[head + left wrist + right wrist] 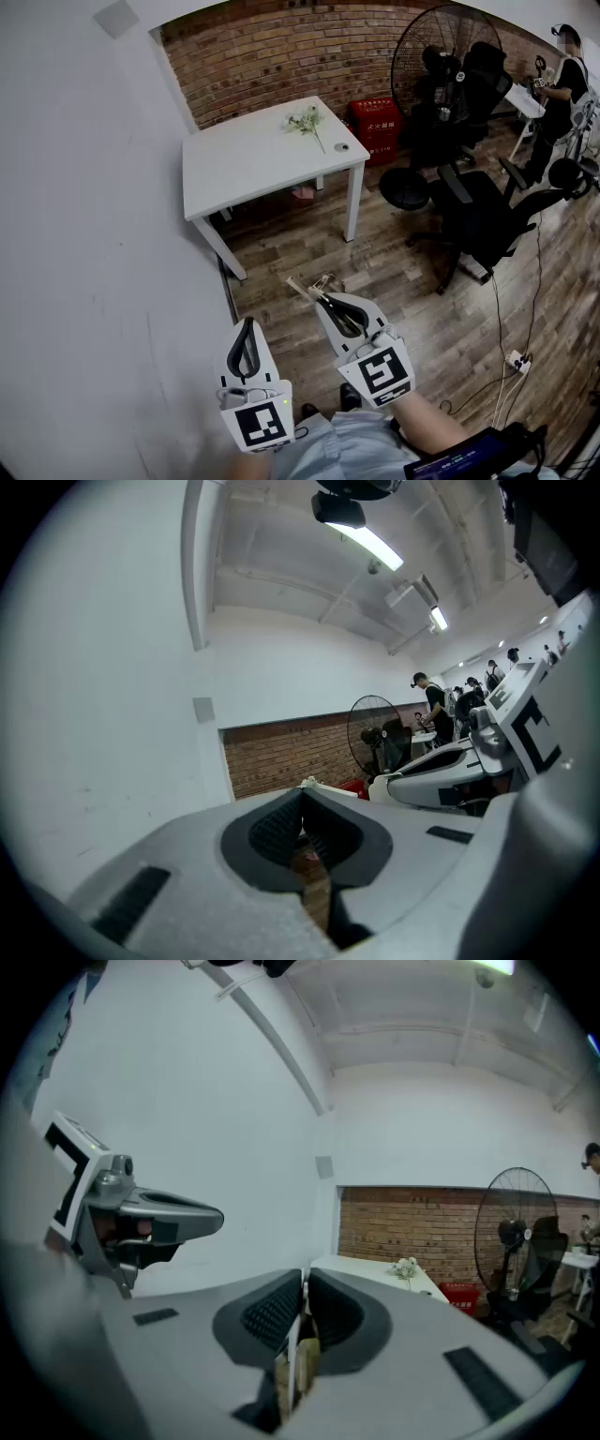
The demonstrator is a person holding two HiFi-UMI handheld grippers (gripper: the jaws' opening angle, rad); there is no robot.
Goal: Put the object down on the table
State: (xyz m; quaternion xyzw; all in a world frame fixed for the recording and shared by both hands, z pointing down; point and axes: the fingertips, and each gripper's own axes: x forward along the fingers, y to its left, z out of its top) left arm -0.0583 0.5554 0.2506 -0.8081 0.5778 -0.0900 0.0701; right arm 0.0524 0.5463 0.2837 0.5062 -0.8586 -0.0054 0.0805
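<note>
My right claw is pinching a small pale wooden object. In the right gripper view the ribbed pads press on its thin, flat sides, and the object stands on edge in the narrow gap between the jaws. In the head view one light stick-like end and a bit of wire poke out past the tips, above the wooden floor. I cannot tell exactly what sort of thing it is. The white desk stands well ahead of this claw and apart from it, so the object is up in the air in my grip, not on the desk. Far ahead on that desk lie a sprig of white flowers and, near it, a small round thing; the right gripper view shows the sprig beyond the tips. My left claw hangs just beside the right one, on its left. Its jaws are pressed together with nothing between them, the tips meeting in the left gripper view. A plain white wall runs close along its left side. Beyond the desk is a brick wall, with a red crate and a large black standing fan off to the right of my claws. Black office chairs stand to the right of my right claw, and a person stands farther off behind them.
</note>
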